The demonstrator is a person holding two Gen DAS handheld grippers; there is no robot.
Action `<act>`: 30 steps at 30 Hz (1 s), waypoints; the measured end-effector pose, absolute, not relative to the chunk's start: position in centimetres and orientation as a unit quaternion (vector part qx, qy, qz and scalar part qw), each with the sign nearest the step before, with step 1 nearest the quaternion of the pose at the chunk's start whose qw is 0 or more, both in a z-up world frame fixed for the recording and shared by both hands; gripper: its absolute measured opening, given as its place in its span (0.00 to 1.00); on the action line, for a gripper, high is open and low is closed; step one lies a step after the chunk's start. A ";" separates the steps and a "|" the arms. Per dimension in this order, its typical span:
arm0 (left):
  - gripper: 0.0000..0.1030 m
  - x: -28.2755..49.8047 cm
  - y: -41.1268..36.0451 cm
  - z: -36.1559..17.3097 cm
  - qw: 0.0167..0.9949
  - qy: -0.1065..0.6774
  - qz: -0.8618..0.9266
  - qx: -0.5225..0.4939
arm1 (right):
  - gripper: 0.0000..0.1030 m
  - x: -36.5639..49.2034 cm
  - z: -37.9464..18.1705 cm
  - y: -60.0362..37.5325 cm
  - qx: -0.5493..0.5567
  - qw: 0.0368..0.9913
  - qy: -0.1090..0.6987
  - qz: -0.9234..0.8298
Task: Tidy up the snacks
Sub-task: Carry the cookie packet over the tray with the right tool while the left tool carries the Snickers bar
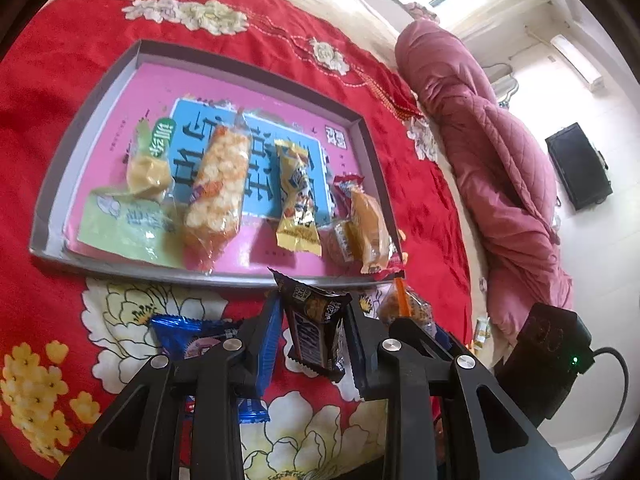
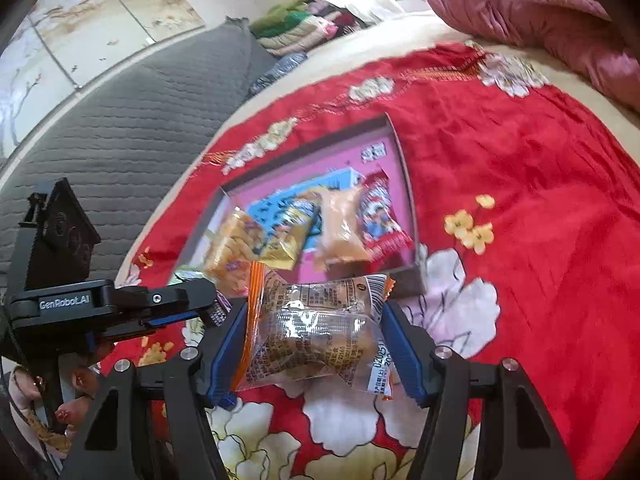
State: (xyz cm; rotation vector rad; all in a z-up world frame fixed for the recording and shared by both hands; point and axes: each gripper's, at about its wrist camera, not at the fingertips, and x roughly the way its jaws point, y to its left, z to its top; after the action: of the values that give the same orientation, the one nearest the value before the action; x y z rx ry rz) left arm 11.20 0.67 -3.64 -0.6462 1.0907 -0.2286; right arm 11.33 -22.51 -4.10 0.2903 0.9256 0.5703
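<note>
Left claw point(image 1: 310, 332) clamped on dark snack bar point(image 1: 314, 328); right claw point(image 2: 316, 340) pinches clear pastry packet point(image 2: 316, 332). Slippery film may slide before tray point(image 1: 100, 84), 12 o'clock.

A home bedroom – red floral bedspread point(image 1: 56, 128), rolled pink quilt point(image 1: 480, 128), padded grey headboard point(image 2: 120, 112)

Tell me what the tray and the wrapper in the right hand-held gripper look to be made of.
Tray: probably printed cardboard, matte grey walls with folded corners, like a box lid. Wrapper in the right hand-held gripper: thin clear plastic film, glossy, crinkled, with glare and contents showing through.
</note>
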 end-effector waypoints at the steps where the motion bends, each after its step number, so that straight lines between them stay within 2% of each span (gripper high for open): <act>1: 0.31 11.2 0.8 -3.4 0.801 0.506 -0.105 -0.300 | 0.64 11.3 -3.9 -22.4 0.137 0.847 0.434 0.273; 9: 0.31 11.2 1.6 -1.9 0.818 0.488 -0.095 -0.289 | 0.64 11.2 -2.6 -21.8 0.133 0.858 0.401 0.292; 30: 0.31 11.6 7.0 0.6 0.851 0.444 -0.022 -0.281 | 0.64 12.2 -1.7 -20.8 0.127 0.866 0.374 0.306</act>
State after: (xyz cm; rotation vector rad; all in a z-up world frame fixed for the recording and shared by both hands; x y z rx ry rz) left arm 11.57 6.99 0.65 -0.5917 0.9351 -0.0453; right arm 12.16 -20.81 -1.66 0.2658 0.7827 0.6415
